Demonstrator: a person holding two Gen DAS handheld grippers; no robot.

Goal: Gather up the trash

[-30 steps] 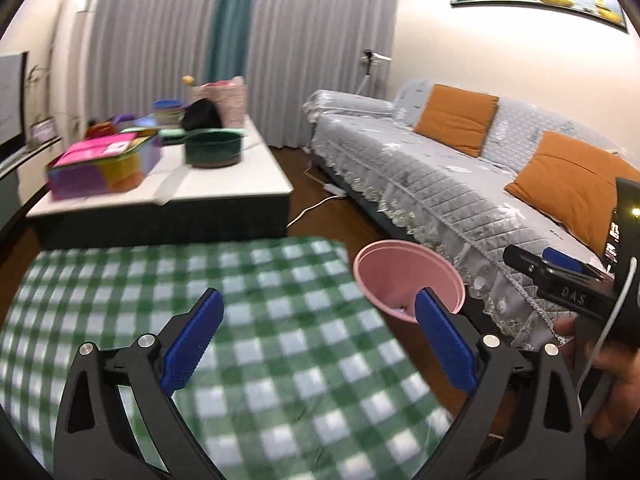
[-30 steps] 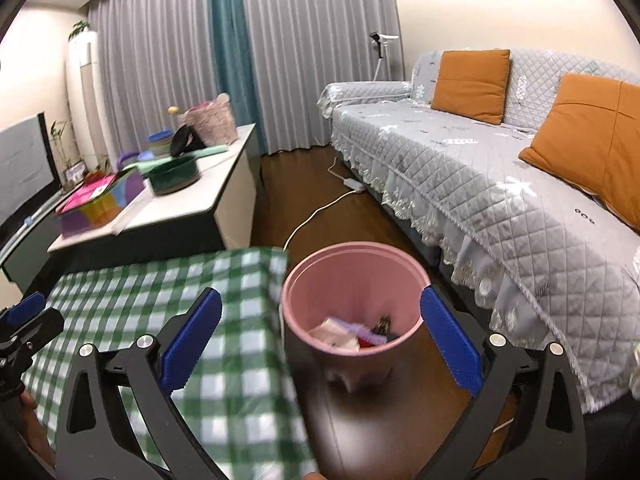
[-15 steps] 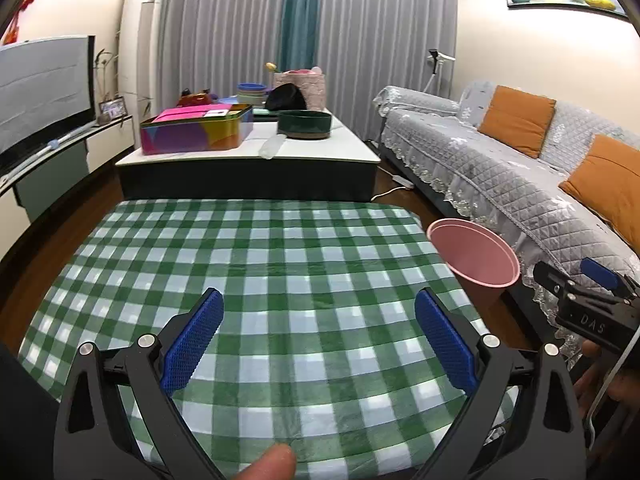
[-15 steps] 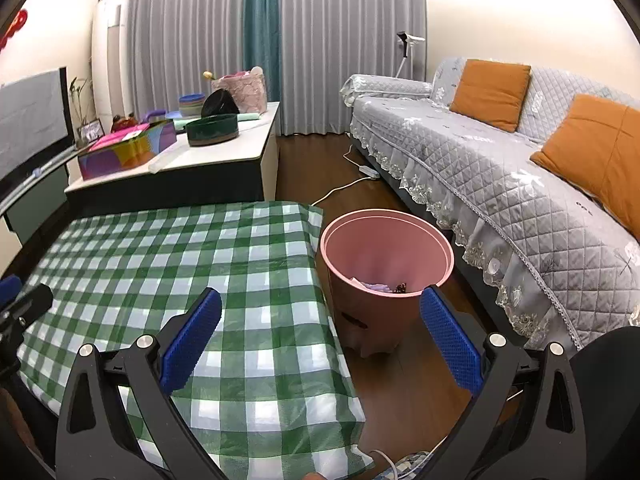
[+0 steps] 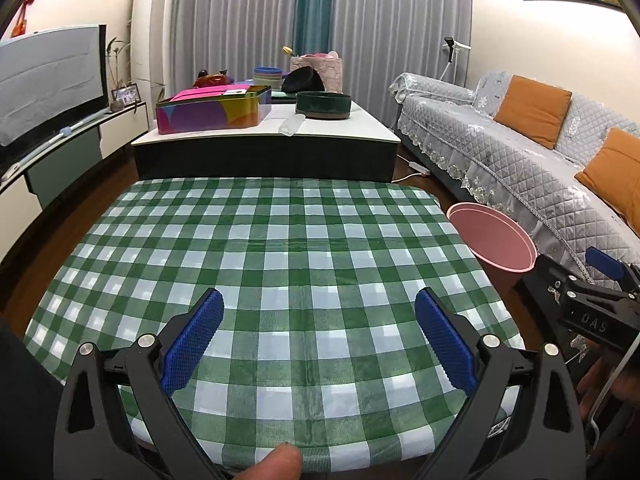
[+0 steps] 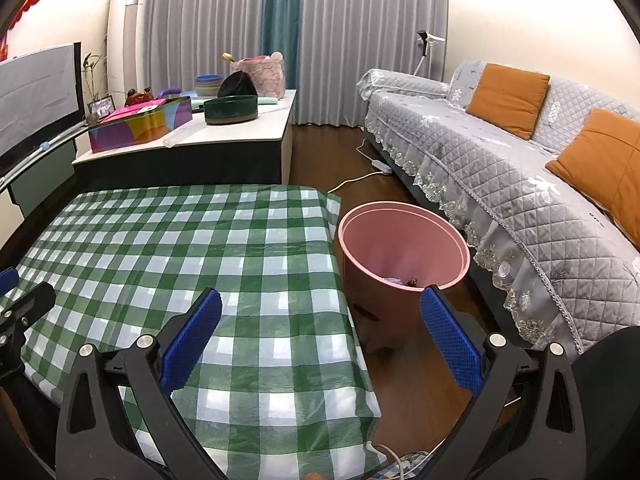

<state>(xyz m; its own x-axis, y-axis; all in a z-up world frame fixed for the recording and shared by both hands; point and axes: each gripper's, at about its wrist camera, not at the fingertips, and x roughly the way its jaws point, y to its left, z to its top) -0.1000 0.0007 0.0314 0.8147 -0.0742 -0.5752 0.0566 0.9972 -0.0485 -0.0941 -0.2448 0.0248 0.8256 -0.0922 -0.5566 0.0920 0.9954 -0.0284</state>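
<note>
A pink bin (image 6: 404, 248) stands on the floor just right of the table with the green checked cloth (image 6: 200, 256); a few scraps of trash (image 6: 400, 281) lie at its bottom. In the left wrist view the pink bin (image 5: 492, 240) shows past the table's right edge. My left gripper (image 5: 318, 340) hovers open over the near half of the checked cloth (image 5: 280, 248), nothing between its blue pads. My right gripper (image 6: 320, 338) is open and empty over the table's right edge, short of the bin. No trash shows on the cloth.
A low white table (image 5: 264, 136) behind holds a colourful tin (image 5: 212, 110), a dark green bowl (image 5: 323, 105) and several other items. A grey sofa (image 6: 520, 168) with orange cushions runs along the right. A white cable (image 6: 360, 176) lies on the floor. A TV (image 5: 48, 80) stands at left.
Both grippers have pulled back and away from the bin; the left one has swung left over the checked cloth. The bin now sits farther off in both views. Both stay open.
</note>
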